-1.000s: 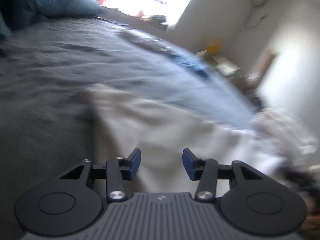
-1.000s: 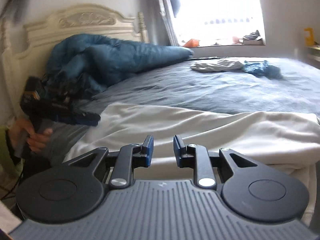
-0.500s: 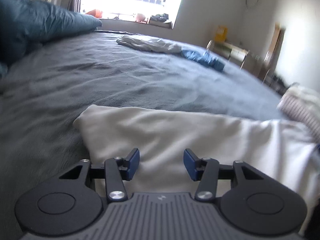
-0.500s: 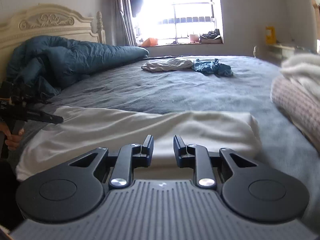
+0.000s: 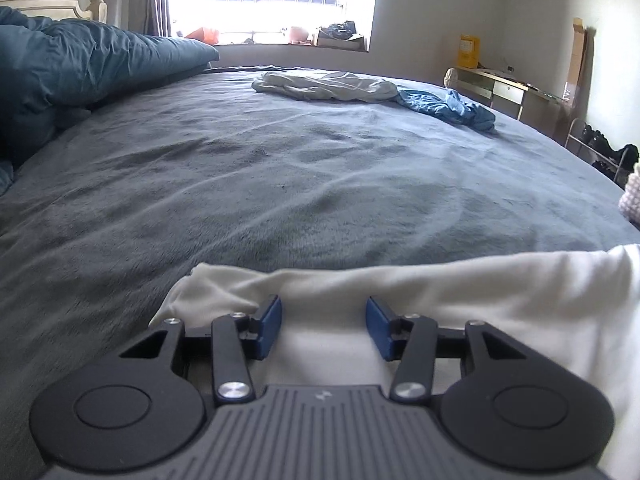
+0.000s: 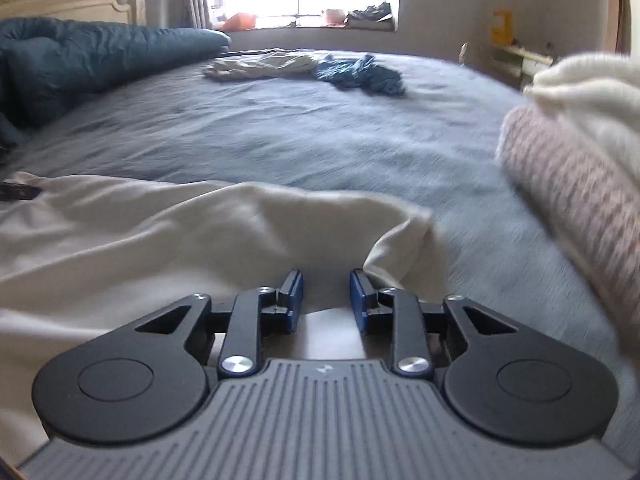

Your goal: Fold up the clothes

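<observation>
Both my grippers have swung onto the cream garment's [image 5: 460, 300] ends on the grey bed [image 5: 300, 168]: left gripper [image 5: 323, 328] spread w/ nothing pinched, right gripper [image 6: 326, 301] still opening over cloth, so next fold's grab looks imminent.

Cream garment [image 5: 460, 292] — soft matt cloth; bedspread [image 5: 300, 184] (grey) plush, velvety nap.

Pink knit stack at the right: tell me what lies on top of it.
A fluffy white garment lies on the pink knit stack. Both are blurred and cut off by the frame edge; whatever is under the stack besides the grey bedspread is hidden.
</observation>
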### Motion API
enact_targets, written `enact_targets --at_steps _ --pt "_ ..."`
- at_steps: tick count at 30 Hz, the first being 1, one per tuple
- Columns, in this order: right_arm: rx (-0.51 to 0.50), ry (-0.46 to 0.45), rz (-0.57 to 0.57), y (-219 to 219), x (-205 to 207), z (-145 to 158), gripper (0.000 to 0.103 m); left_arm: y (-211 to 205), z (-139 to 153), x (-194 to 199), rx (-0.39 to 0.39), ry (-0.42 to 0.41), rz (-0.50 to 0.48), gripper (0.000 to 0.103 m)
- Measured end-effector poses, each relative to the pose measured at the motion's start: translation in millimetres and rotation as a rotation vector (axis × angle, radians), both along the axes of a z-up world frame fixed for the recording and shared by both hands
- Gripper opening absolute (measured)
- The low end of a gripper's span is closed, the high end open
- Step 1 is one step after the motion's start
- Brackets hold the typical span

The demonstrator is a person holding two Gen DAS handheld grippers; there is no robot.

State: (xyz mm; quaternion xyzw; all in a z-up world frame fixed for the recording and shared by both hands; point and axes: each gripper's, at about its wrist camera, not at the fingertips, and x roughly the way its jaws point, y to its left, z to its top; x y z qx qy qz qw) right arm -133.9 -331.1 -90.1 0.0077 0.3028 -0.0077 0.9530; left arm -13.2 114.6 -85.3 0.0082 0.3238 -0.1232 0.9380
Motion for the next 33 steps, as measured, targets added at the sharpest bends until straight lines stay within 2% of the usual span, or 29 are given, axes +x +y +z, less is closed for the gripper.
enact_targets --at_steps 4,7,8,11,15,18,22,26,29,32,33 --pt "0.14 -0.03 -0.038 -20.0 -5.5 12.1 0.026 2.8 5.7 -3.6 -0.006 -0.004 0.012 0.049" --pt "0.235 -0.087 -0.062 -27.4 -33.9 27.5 0.034 11.2 17.4 -19.7 -0.029 0.001 0.033 0.051" --pt "0.283 -0.09 -0.069 -30.3 -44.2 30.1 0.039 14.3 22.3 -27.3 -0.04 -0.001 0.036 0.052" --pt "0.449 -0.063 -0.078 -40.8 -70.6 29.8 0.043 23.6 37.1 -56.1 -0.087 0.001 0.035 0.055" --pt "0.672 -0.008 -0.111 -57.8 -87.1 13.6 0.043 29.3 52.3 -96.9 -0.159 0.013 0.015 0.056" --pt "0.791 0.016 -0.134 -65.2 -92.1 3.3 0.043 13.9 63.9 -132.6 -0.207 0.017 -0.09 0.056" --pt "0.867 0.023 -0.103 -60.3 -98.2 1.2 0.043 -44.5 67.2 -172.9 -0.273 0.059 -0.37 0.057" --pt "0.824 0.032 -0.072 -46.6 -100.5 1.9 0.043 -127.5 51.4 -189.7 -0.189 0.087 -0.585 0.057" --pt "0.818 0.027 -0.085 -46.8 -107.1 -0.2 0.043 -184.6 37.3 -193.5 -0.05 0.037 -0.653 0.056" --pt "0.841 0.008 -0.097 -53.7 -119.4 -3.3 0.043 -223.8 24.5 -195.1 0.09 -0.029 -0.693 0.053" --pt "0.842 0.003 -0.104 -56.5 -123.9 -4.8 0.043 -231.4 19.2 -195.0 0.124 -0.034 -0.695 0.047"
